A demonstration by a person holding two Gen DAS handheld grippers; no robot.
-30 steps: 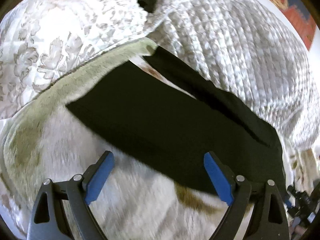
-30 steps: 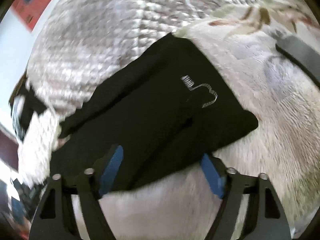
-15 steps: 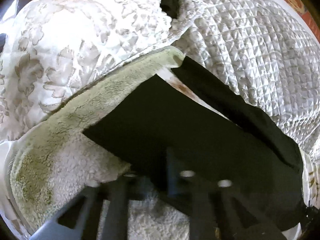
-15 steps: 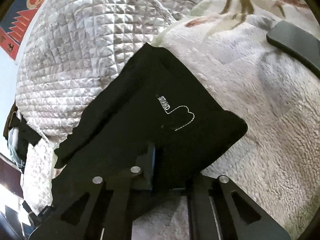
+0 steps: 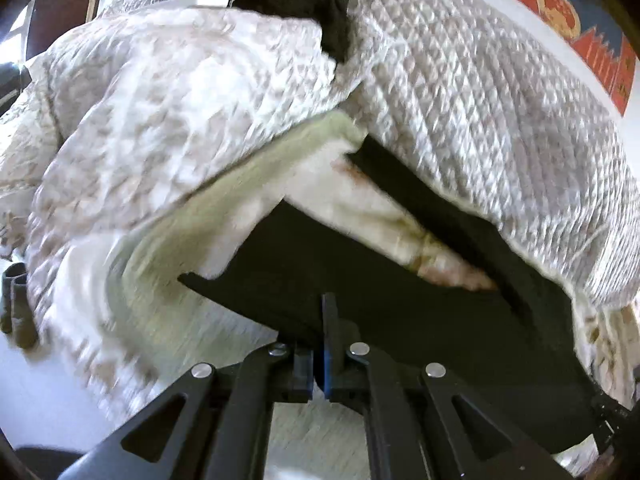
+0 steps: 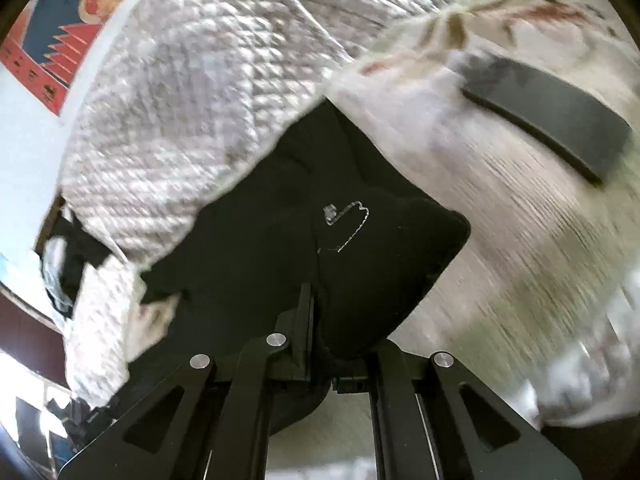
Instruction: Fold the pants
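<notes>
The black pants (image 5: 380, 280) lie across a fuzzy cream blanket (image 5: 192, 264) on the bed. My left gripper (image 5: 325, 320) is shut on the near edge of one leg and holds it lifted off the blanket. In the right wrist view the pants (image 6: 280, 240) show a small white stitched logo (image 6: 348, 224). My right gripper (image 6: 310, 312) is shut on the near edge by the waist end, and the cloth bunches above the jaws. The far leg runs under the quilt edge.
A white quilted bedspread (image 5: 480, 120) is heaped behind the pants. A dark flat phone-like slab (image 6: 548, 116) lies on the blanket at the right. Dark clothes (image 5: 312, 4) sit on top of the quilt. A red and blue poster (image 6: 68, 20) hangs on the wall.
Both grippers went from open over the pants' near edge to shut on it. Both now lift the edge, and the pants have risen off the blanket and bunched.
</notes>
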